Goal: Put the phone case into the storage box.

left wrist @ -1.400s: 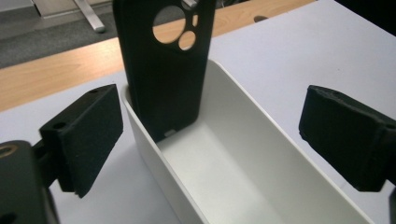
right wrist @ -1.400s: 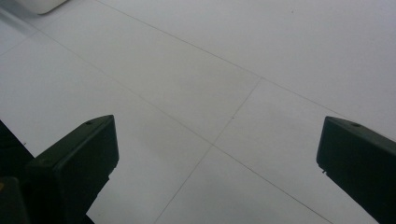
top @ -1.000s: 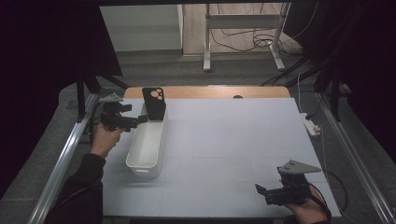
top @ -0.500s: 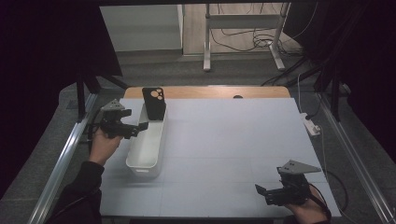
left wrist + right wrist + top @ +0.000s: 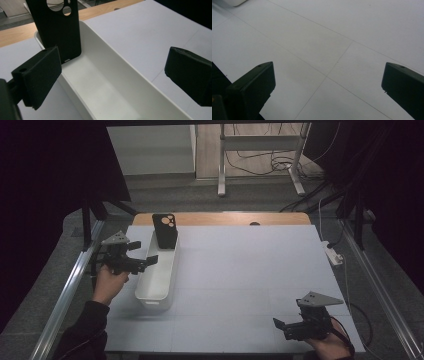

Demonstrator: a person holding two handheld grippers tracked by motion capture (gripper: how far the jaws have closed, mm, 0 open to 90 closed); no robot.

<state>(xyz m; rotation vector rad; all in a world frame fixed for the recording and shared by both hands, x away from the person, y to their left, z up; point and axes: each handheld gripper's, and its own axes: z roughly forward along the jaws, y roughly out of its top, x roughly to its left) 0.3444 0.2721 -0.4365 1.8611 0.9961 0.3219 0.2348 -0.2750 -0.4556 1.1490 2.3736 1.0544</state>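
A long white bin point(image 5: 159, 279) lies lengthwise on the left part of the white table point(image 5: 240, 285). A black phone case point(image 5: 165, 231) with round camera holes stands upright, leaning at the bin's far end. My left gripper point(image 5: 149, 262) is open at the bin's left rim, tips pointing over it. In the left gripper view its jaws stand wide apart point(image 5: 113, 75) around the bin's inside point(image 5: 100, 87), with the phone case point(image 5: 57, 27) ahead. My right gripper point(image 5: 280, 326) rests open low at the near right of the table, over bare surface point(image 5: 327, 87).
A wooden strip point(image 5: 225, 218) runs along the table's far edge. Metal rails point(image 5: 67, 290) flank both sides, and a power strip point(image 5: 332, 254) lies off the right edge. A corner of the bin point(image 5: 234, 2) shows far off in the right gripper view.
My left gripper has drawn back from the phone case toward the near side along the bin's left rim. The case stays standing in the bin. The right gripper has not moved.
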